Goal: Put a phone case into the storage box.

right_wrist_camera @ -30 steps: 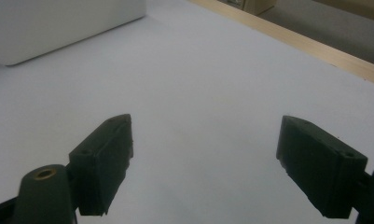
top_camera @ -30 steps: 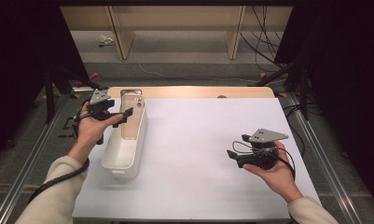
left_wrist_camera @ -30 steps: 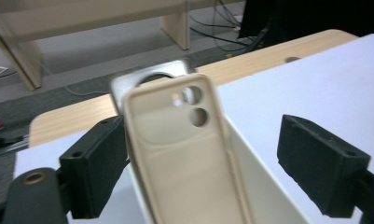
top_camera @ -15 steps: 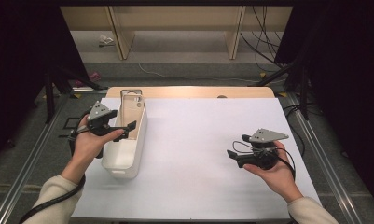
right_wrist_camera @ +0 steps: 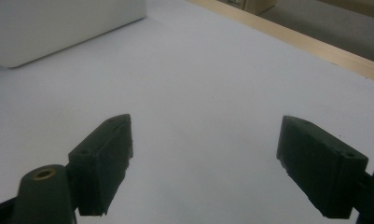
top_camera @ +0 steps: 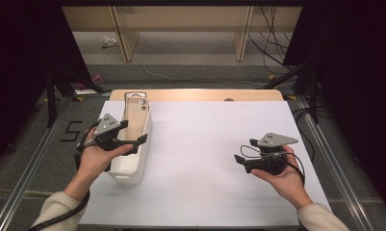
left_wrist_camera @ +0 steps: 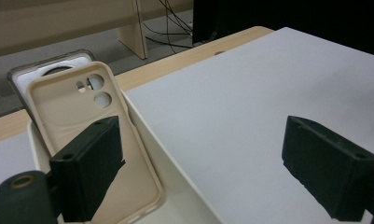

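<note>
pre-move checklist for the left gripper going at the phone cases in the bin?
1. Left gripper open: ok, fingers wide apart with nothing between them.
2. Beige phone case reachable: ok, it leans in the white bin with its inner side facing the gripper.
3. Second case behind it: ok, greyish rim, standing at the bin's far end.
4. Fingers touching the beige case: cannot tell, one finger overlaps it in the left gripper view.
5. Right gripper clear: ok, open over bare table, well apart from the bin.
</note>
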Demonstrator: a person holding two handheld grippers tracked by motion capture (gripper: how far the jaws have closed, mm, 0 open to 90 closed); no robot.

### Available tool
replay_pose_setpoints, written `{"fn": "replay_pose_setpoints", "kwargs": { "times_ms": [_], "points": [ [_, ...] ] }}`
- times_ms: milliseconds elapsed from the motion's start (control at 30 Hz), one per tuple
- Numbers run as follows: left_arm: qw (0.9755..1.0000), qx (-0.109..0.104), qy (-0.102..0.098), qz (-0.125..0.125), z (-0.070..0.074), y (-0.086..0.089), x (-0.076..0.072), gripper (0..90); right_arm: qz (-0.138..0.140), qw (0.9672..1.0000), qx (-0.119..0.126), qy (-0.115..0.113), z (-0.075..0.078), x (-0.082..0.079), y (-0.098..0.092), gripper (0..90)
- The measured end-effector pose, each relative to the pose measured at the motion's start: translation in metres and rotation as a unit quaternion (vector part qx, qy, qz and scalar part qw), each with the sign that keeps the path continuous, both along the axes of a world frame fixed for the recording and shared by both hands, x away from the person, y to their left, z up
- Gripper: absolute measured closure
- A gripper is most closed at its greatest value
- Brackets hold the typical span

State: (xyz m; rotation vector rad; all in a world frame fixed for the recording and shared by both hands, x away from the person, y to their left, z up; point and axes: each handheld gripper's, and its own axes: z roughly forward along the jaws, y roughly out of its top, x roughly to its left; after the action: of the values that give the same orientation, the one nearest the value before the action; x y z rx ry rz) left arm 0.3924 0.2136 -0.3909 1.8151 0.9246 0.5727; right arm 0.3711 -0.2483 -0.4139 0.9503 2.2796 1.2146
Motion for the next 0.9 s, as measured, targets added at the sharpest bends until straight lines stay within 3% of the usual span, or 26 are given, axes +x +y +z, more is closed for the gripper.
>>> {"fn": "replay_pose_setpoints", "kwargs": {
  "times_ms": [467, 900],
  "points": [
    [0.9999, -0.004, 0.010, -0.010, -0.010, -0.003, -0.020, 5.8, 0.001, 1.0000, 0.001, 0.001, 0.001, -0.001, 0.000, 18.8],
    [0.9998, -0.005, -0.006, -0.019, -0.016, -0.003, -0.040, 4.2, 0.004, 1.0000, 0.001, -0.001, 0.001, -0.002, 0.001, 18.8]
  ]
}}
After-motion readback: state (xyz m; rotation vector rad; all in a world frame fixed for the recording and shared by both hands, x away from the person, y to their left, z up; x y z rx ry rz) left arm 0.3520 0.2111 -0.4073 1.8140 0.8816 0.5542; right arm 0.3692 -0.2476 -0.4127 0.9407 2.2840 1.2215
